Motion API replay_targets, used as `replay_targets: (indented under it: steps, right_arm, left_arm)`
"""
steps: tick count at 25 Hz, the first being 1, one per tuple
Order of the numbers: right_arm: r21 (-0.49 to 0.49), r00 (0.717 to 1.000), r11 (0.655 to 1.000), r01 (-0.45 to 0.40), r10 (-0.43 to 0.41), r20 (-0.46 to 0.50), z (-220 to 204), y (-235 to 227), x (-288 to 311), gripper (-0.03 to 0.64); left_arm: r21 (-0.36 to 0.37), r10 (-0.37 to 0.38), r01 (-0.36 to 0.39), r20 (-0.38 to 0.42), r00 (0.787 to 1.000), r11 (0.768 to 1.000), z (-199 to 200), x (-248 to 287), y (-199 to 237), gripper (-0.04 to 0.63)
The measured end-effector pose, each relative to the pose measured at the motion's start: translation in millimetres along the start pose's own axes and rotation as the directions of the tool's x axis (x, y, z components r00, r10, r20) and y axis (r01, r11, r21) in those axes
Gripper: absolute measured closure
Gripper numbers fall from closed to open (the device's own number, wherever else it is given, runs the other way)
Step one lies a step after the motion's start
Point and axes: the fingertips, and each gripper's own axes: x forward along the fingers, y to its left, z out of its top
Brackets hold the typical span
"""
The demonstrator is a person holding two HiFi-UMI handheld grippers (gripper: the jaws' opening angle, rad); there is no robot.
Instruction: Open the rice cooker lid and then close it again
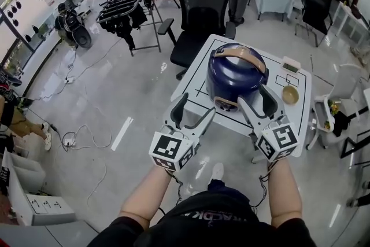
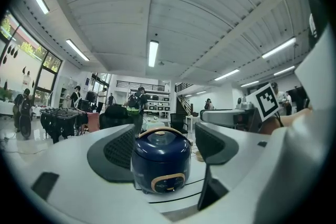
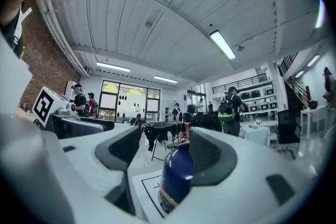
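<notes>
A dark blue rice cooker (image 1: pixel 234 75) with a tan handle and a shut lid stands on a white table (image 1: pixel 300 124). The left gripper view frames the rice cooker (image 2: pixel 160 160) between its two jaws, some way ahead. In the right gripper view only the left part of the rice cooker (image 3: pixel 176 176) shows, past the right jaw. My left gripper (image 1: pixel 193 110) hangs open at the table's near left corner, short of the cooker. My right gripper (image 1: pixel 255 98) is open just in front of the cooker's base. Neither holds anything.
A small bowl (image 1: pixel 290 95) and a small white box (image 1: pixel 291 65) sit on the table's right side. A black office chair (image 1: pixel 199 14) stands behind the table. A clothes rack (image 1: pixel 124 6) is at the far left, a white side cart (image 1: pixel 332 115) at the right.
</notes>
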Motion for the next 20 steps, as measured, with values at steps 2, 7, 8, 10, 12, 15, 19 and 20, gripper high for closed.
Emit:
replay_targets:
  steps: [2, 7, 8, 10, 12, 15, 19, 20]
  right_arm:
    - [-0.009, 1.0, 1.0, -0.006, 0.006, 0.003, 0, -13, 13, 0.333]
    - [-0.043, 1.0, 0.999, -0.018, 0.018, -0.002, -7, -42, 41, 0.333]
    - [-0.043, 1.0, 0.999, -0.021, 0.02, -0.003, -8, -49, 46, 0.333]
    - [-0.042, 1.0, 0.999, -0.025, 0.024, -0.009, -13, -63, 55, 0.333]
    - [-0.056, 0.999, 0.998, -0.028, 0.027, -0.02, -16, -74, 63, 0.333]
    - [-0.099, 0.999, 0.995, -0.03, 0.026, -0.042, -20, -88, 75, 0.333]
    - [-0.152, 0.997, 0.988, -0.031, 0.02, -0.068, -26, -104, 87, 0.333]
    - [-0.163, 0.997, 0.986, -0.032, 0.02, -0.074, -27, -107, 89, 0.334]
  left_arm:
    - [0.012, 0.003, -0.003, 0.003, 1.0, 1.0, 3, 16, 5, 0.249]
    - [0.03, 0.008, -0.008, 0.008, 1.0, 1.0, 6, 58, 16, 0.249]
    - [0.032, 0.008, -0.008, 0.008, 1.0, 0.999, 6, 67, 17, 0.249]
    - [0.033, 0.008, -0.009, 0.008, 1.0, 0.999, 5, 84, 19, 0.249]
    - [0.031, 0.009, -0.009, 0.007, 1.0, 0.999, 5, 100, 22, 0.249]
    - [0.024, 0.008, -0.008, 0.005, 1.0, 1.0, 4, 119, 25, 0.249]
    - [0.016, 0.015, -0.015, 0.004, 1.0, 1.0, 4, 140, 30, 0.249]
    - [0.014, 0.016, -0.017, 0.004, 1.0, 1.0, 4, 144, 31, 0.249]
